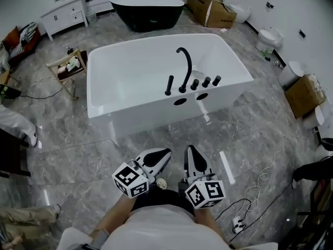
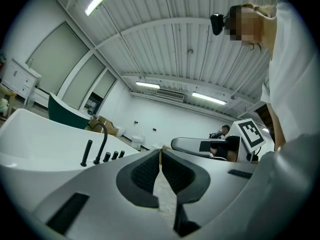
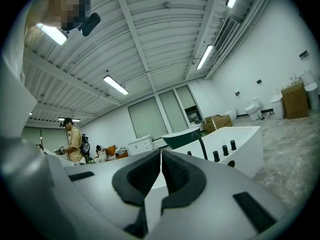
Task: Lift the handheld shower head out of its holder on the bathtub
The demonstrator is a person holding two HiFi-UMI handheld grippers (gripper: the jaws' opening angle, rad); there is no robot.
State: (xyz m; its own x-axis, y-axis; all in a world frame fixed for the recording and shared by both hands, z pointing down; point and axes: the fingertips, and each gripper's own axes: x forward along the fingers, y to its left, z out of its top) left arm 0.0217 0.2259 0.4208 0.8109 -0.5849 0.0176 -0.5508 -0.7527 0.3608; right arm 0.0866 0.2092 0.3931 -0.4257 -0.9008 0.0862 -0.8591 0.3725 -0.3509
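Observation:
The white bathtub [image 1: 125,82] stands a few steps ahead on the grey marble floor. On its near rim the black handheld shower head [image 1: 169,85] sits upright in its holder, left of the curved black spout [image 1: 184,66] and three black knobs [image 1: 206,82]. Both grippers are held low and close to my body, well short of the tub. My left gripper [image 1: 166,152] is shut and empty, and so is my right gripper [image 1: 189,149]. The left gripper view shows the shut jaws [image 2: 160,156] and the shower head [image 2: 87,153] far off to the left. In the right gripper view the jaws [image 3: 160,159] meet, with the tub [image 3: 240,149] beyond.
A black tub [image 1: 148,9], cardboard boxes [image 1: 213,10] and a white cabinet [image 1: 65,12] stand at the back. Toilets [image 1: 270,38] line the right wall. A wooden stool [image 1: 67,66] is left of the tub. Cables [image 1: 260,186] lie at the right. A person [image 3: 75,141] stands far off.

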